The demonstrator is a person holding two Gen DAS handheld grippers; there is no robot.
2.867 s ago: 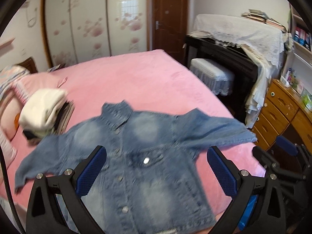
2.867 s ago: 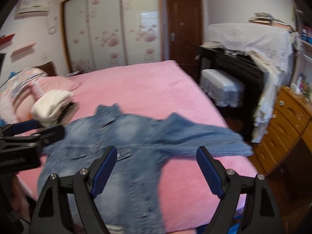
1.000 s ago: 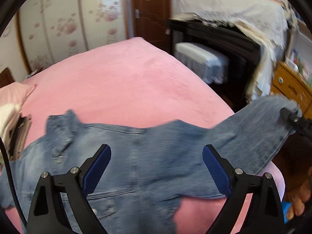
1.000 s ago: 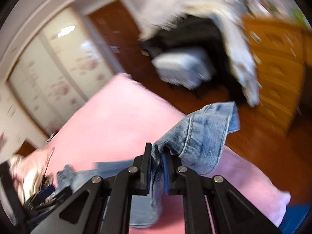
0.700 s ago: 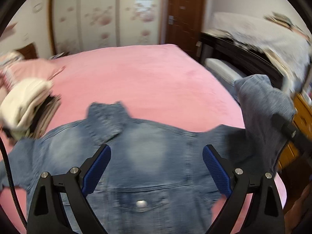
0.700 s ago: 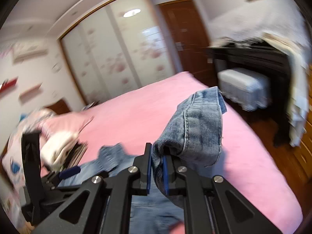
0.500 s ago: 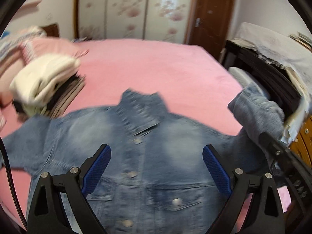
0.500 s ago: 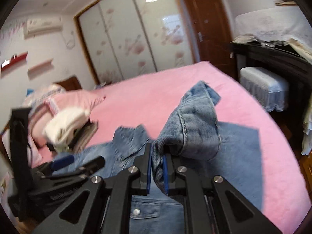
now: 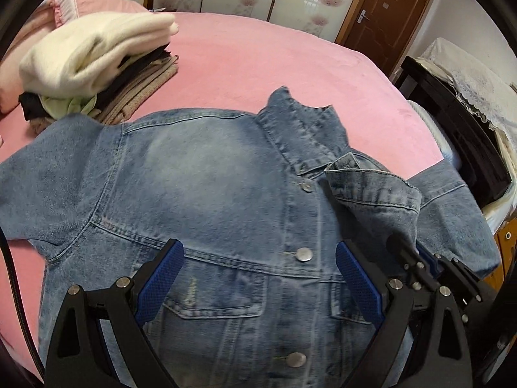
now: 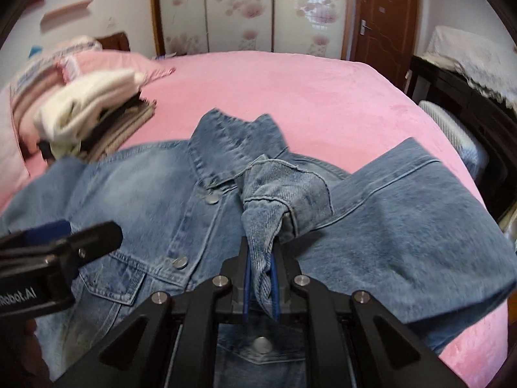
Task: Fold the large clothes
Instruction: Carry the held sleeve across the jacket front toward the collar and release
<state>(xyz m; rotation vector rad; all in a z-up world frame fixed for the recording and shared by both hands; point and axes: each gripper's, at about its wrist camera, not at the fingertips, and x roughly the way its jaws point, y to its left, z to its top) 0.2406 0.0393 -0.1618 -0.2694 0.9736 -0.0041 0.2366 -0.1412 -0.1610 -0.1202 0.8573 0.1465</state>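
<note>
Hidden behind the black left gripper [image 9: 258, 278] with blue ribbed pads: lower front of the faded blue denim jacket [image 9: 206, 187], hem cut off by the bottom edge. Cuff of its folded sleeve [image 10: 271, 200] lost between the pinched pads of the right gripper [image 10: 260, 274]. Blurred in the right wrist view: stack of cream, black and striped folded clothes [image 10: 93, 119]. Clipped at the right edge: dark wooden cabinet [image 9: 458, 123] under white lace.

Black gripper [image 9: 258, 274], blue-padded jaws, silver screws.
</note>
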